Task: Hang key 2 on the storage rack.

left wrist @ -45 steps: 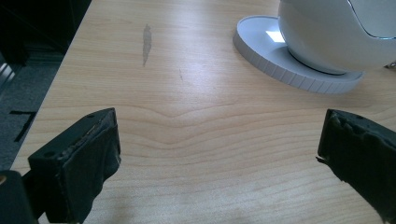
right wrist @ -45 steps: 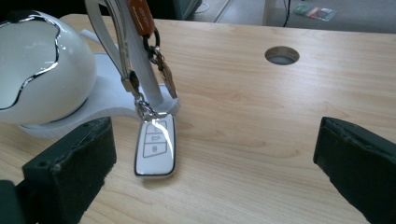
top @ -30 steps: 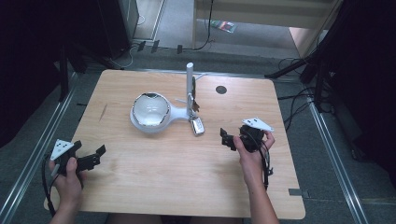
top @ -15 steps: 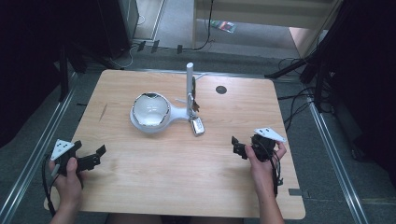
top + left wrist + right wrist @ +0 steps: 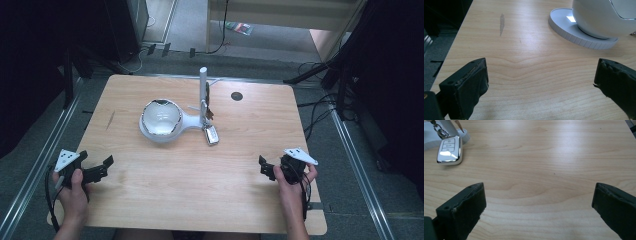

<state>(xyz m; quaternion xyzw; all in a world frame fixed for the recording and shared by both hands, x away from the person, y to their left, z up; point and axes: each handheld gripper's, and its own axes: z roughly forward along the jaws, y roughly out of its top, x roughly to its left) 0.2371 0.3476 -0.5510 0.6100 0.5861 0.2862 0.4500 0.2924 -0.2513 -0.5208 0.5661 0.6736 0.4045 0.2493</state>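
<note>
Wooden table [image 5: 165,200], light grain, rounded corners. Left gripper [image 5: 100,169] sits low near the front left corner of the table, held in the person's left hand [image 5: 74,192]; its jaws stand wide apart with nothing between them, bare wood showing in the gap in the left gripper view [image 5: 541,82]. Right gripper [image 5: 267,169] is near the front right corner, held in the right hand [image 5: 290,187]; its jaws are likewise spread wide and hold nothing, with only tabletop between them in the right gripper view [image 5: 539,202]. Both grippers point toward the middle of the table and are well apart from each other. White bowl-shaped stand [image 5: 161,120] rests at the centre of the table, a little toward the back edge; a round ribbed base [image 5: 576,35] shows under it in the left gripper view. A white upright post [image 5: 203,92] rises just to the right of the bowl, joined to it by a white neck. Key fob [image 5: 211,135], silver and white, lies flat on the table at the foot of the post, toward the front; it is attached by a small chain [image 5: 437,131] leading up toward the post. The fob is well apart from both grippers, nearer the right one. Small dark round hole [image 5: 236,95] in the table near the back edge, right of the post.
</note>
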